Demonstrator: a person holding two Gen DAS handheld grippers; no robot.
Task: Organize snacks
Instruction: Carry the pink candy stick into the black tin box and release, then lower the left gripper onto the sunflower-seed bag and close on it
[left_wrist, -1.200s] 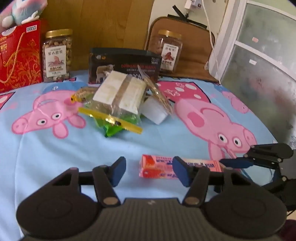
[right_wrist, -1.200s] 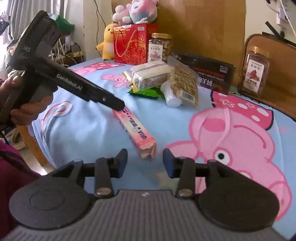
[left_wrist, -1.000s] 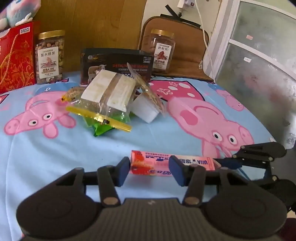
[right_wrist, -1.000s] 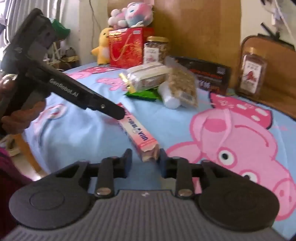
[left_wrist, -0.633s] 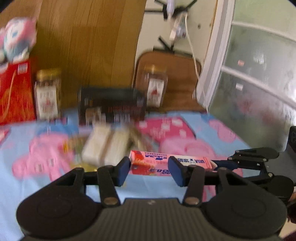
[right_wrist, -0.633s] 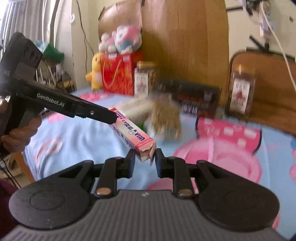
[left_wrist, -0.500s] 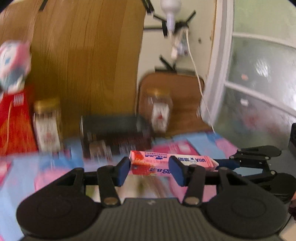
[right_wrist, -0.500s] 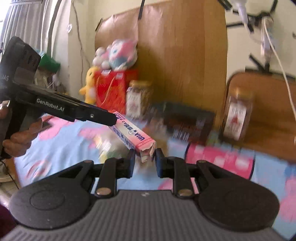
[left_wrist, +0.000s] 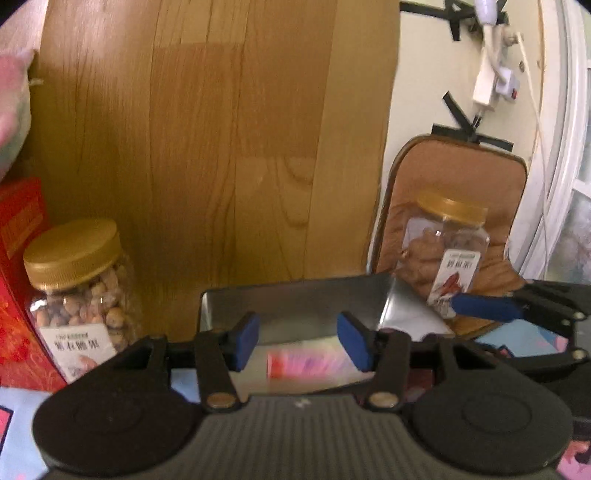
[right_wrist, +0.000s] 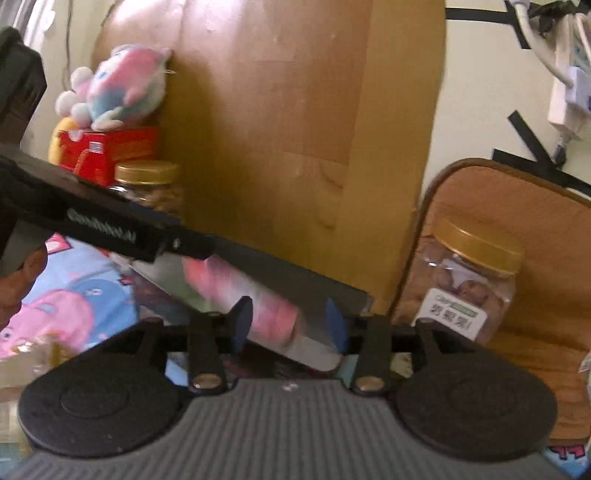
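Pink oblong snack box (left_wrist: 309, 363), blurred, apparently lying crosswise in silver metal tin (left_wrist: 295, 306), below both parted jaws.

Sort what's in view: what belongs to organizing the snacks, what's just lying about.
In the job: pink snack pack, blurred, in the silver-lined box; left gripper and right gripper, both open.

Lying about: nut jar, second jar, red gift bag, plush toy, brown cushion.

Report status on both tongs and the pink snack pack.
Left tongs open. Right tongs open. Pink snack pack blurred, inside the metal box. Nothing blocking.
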